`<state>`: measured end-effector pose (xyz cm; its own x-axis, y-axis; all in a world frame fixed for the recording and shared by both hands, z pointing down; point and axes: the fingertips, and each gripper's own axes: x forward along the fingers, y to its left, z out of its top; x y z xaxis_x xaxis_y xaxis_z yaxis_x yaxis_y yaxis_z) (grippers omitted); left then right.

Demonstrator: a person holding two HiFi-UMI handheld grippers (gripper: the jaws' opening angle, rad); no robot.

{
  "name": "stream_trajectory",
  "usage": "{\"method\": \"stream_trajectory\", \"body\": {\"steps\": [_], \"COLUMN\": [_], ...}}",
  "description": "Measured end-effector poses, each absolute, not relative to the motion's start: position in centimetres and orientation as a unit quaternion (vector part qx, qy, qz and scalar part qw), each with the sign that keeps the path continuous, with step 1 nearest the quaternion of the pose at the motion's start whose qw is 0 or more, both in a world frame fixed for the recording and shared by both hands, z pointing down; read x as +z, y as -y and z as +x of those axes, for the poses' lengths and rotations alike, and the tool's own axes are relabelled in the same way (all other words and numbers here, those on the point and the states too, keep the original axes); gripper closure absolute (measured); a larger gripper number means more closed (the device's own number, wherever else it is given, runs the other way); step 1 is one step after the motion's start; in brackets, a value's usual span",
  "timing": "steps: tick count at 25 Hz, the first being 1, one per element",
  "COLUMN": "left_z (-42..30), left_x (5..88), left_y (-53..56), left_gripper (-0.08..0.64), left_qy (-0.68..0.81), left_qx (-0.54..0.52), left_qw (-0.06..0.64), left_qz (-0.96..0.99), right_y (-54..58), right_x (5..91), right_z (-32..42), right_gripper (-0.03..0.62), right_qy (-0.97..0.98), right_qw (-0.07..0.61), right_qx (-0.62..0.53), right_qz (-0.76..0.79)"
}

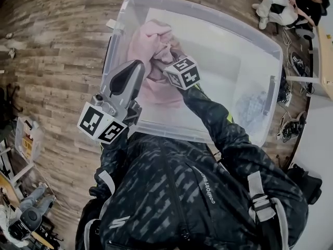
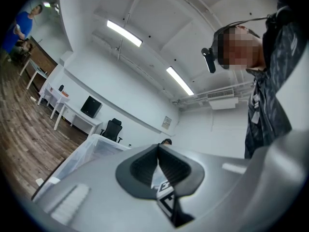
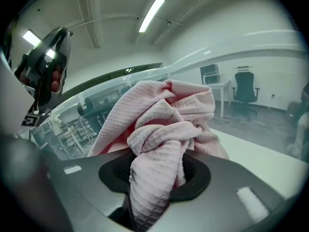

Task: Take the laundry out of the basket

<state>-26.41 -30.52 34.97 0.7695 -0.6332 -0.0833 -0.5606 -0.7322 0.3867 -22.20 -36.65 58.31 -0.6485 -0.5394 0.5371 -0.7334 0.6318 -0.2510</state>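
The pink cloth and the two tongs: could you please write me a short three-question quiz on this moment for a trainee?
1. True or false: the right tongs are clamped on the pink cloth.
2. Multiple choice: what sits between the pads of the left tongs?
A) a pink cloth
B) nothing
C) a sock
3. Fill in: the clear bin stands on a ____ floor.

Key: 1 true. 2 B. 3 wooden.
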Motion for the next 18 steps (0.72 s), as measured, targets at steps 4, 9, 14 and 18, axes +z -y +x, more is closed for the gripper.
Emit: {"method": "stream_trajectory", "body": {"steps": [4,9,14,18], "left_z": [-26.6,-27.0,-27.5,-28.0], "left_x": [34.1,32.7,31.1,30.4], "left_y": [29.5,28.6,28.2,28.0], "left_gripper": [0.555,0.555,0.555,0.555], "left_qy": [0.325,0.329,0.332,0.337], "left_qx": [-0.11,-0.12,-0.125,-0.126], "left_qw": [0.164,0.151,0.134,0.126], "left_qz": [0.925,0.924,0.925,0.925], "right_y": [36.7,36.5,36.3,35.9], "right_x": [55.6,51.9,47.4,43.7], "right_z": [-21.9,-21.4,-20.6,-19.9], "right_gripper": [0.426,0.428,0.428,0.428], "right_qy": [0.883,0.888,0.894,0.898], "right_qw": [0.191,0.161,0.119,0.084], "right_qx": [0.217,0.206,0.188,0.171], "right_qz": [0.368,0.378,0.39,0.397]}}
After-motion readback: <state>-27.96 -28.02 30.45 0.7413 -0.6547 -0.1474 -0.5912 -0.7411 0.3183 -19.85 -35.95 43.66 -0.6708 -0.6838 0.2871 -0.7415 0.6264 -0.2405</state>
